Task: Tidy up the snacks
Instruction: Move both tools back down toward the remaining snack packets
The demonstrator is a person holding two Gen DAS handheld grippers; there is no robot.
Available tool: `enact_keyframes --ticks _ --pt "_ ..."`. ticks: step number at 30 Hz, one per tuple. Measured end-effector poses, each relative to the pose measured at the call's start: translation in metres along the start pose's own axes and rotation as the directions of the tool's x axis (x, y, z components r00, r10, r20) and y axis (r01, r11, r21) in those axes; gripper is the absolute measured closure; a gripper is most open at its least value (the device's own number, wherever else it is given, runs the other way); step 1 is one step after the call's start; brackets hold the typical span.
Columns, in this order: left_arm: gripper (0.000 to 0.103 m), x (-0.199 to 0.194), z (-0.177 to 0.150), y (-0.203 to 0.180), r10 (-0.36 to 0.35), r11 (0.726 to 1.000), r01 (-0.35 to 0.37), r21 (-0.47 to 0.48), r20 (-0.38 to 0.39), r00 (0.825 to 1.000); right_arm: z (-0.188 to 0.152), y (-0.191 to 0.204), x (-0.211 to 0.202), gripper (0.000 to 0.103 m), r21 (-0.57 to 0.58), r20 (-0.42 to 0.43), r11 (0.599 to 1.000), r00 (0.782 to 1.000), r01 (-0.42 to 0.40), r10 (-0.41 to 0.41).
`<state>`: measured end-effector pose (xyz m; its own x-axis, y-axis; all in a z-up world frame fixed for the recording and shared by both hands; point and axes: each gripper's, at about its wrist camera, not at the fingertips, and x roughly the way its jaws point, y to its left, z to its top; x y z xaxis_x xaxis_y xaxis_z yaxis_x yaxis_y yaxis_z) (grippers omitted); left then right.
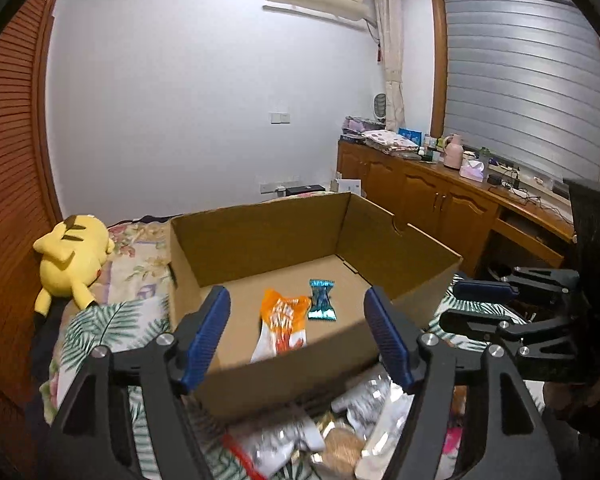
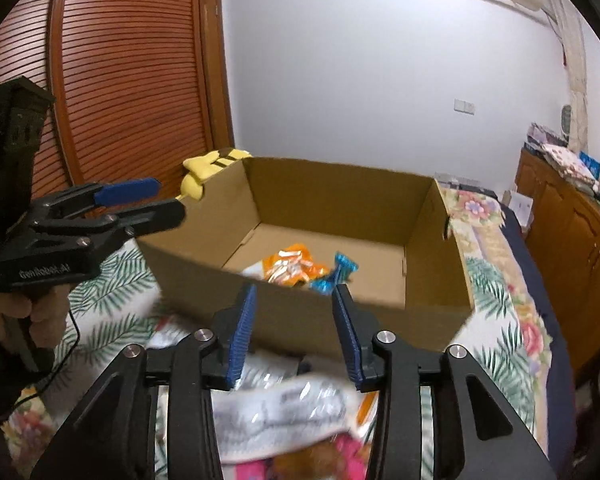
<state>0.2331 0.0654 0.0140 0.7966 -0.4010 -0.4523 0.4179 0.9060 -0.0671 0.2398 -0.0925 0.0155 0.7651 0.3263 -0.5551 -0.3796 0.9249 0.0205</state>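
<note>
An open cardboard box point(image 1: 284, 376) stands on the bed and also shows in the right wrist view point(image 2: 300, 320). Inside lie an orange snack packet point(image 1: 284, 322) point(image 2: 290, 268) and a small blue foil packet point(image 1: 322, 300) point(image 2: 336, 276). A pile of loose snack packets point(image 1: 332, 436) point(image 2: 284, 408) lies on the bed in front of the box. My left gripper point(image 1: 298, 312) is open and empty, above the box's near wall. My right gripper point(image 2: 294, 316) is open and empty, above the pile just before the box.
A yellow plush toy point(image 1: 72, 260) lies on the bed left of the box. A wooden louvred wardrobe point(image 2: 112, 72) stands at the left. A wooden cabinet point(image 1: 440, 196) with clutter runs along the right under the window. The leaf-patterned bedspread point(image 2: 496, 300) surrounds the box.
</note>
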Motion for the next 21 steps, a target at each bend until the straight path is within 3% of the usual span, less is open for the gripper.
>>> enact_keyframes --ticks 4,13,21 --pt "0.032 -0.017 -0.015 0.002 0.008 1.000 -0.008 -0.016 -0.011 1.000 -0.017 0.003 -0.011 0.049 0.035 -0.018 0.999 1.000 0.010 -0.010" --pt "0.032 -0.035 -0.060 -0.004 0.032 0.999 -0.033 -0.024 -0.056 0.998 -0.052 0.004 -0.012 0.036 0.103 -0.062 0.994 0.998 0.028 -0.022" --pt "0.032 -0.042 -0.085 -0.014 0.018 0.999 -0.021 -0.032 -0.088 0.996 -0.076 0.007 0.001 0.032 0.151 -0.102 0.988 0.995 0.027 -0.011"
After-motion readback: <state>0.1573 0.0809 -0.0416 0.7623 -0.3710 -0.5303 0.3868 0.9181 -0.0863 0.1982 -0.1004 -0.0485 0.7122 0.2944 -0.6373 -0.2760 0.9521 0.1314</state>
